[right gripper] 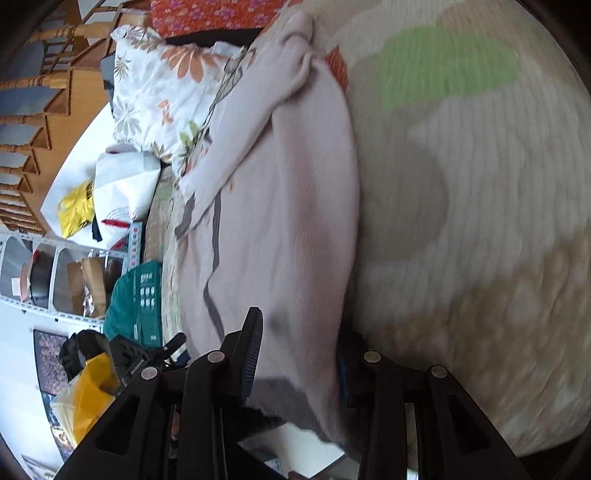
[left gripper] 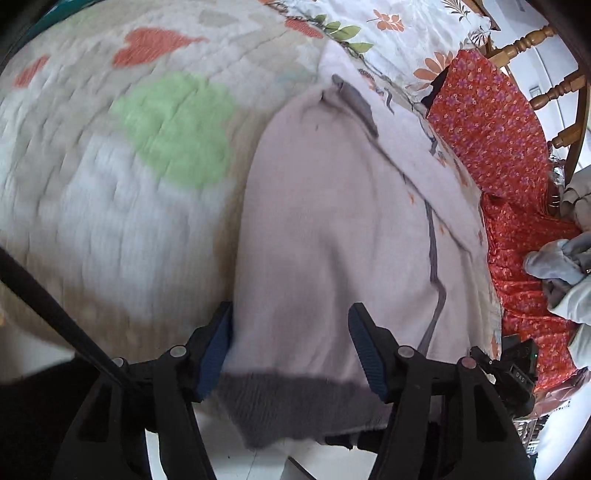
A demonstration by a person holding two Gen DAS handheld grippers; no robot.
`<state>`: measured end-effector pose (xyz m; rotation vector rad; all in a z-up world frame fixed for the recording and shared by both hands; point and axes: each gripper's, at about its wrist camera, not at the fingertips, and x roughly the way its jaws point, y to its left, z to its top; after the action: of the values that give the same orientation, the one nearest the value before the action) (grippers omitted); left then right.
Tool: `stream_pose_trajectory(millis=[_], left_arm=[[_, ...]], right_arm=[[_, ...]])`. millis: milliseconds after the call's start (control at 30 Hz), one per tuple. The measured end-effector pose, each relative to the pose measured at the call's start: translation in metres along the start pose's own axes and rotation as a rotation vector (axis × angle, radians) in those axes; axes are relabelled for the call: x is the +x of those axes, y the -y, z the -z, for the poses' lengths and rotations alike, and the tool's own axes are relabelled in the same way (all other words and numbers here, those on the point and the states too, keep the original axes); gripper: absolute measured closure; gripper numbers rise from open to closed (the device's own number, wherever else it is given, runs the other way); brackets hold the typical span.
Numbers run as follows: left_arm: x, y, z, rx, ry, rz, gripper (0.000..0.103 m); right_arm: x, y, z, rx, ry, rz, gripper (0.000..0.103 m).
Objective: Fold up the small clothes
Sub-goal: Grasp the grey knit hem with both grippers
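A small pale lilac knit sweater [left gripper: 332,229] with dark grey trim lies on a quilted bedspread [left gripper: 110,184] with green and orange patches. Its grey hem [left gripper: 291,402] hangs at the near edge. My left gripper [left gripper: 291,343] is wide open, one finger on each side of the hem end, the cloth loose between them. In the right wrist view the same sweater [right gripper: 280,206] runs away from the camera. My right gripper [right gripper: 299,354] is open too, with the grey-edged hem [right gripper: 288,402] between its fingers, not pinched.
A floral pillow [left gripper: 399,33] and a red flowered cloth [left gripper: 498,147] lie beyond the sweater. Grey clothes [left gripper: 561,266] are heaped at the right. A wooden railing [right gripper: 33,122], bags [right gripper: 110,192] and a green basket [right gripper: 136,302] stand beside the bed.
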<state>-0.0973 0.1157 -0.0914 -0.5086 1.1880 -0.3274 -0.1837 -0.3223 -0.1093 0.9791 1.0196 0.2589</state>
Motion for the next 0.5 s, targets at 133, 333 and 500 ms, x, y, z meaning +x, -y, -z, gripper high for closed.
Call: stream_pose_trajectory(millis=[133, 333, 500], left_arm=[[0.0, 0.001, 0.023, 0.015, -0.017, -0.03, 0.041], [0.023, -0.001, 0.051, -0.023, -0.122, -0.03, 0.041], [0.017, 0.005, 0.052, 0.005, -0.086, -0.081, 0.074]], right_arm=[[0.002, 0.001, 0.023, -0.004, -0.015, -0.008, 0.065], [0.002, -0.004, 0.043, -0.046, -0.02, 0.021, 0.065], [0.003, -0.001, 0.058, -0.058, -0.029, 0.043, 0.065]])
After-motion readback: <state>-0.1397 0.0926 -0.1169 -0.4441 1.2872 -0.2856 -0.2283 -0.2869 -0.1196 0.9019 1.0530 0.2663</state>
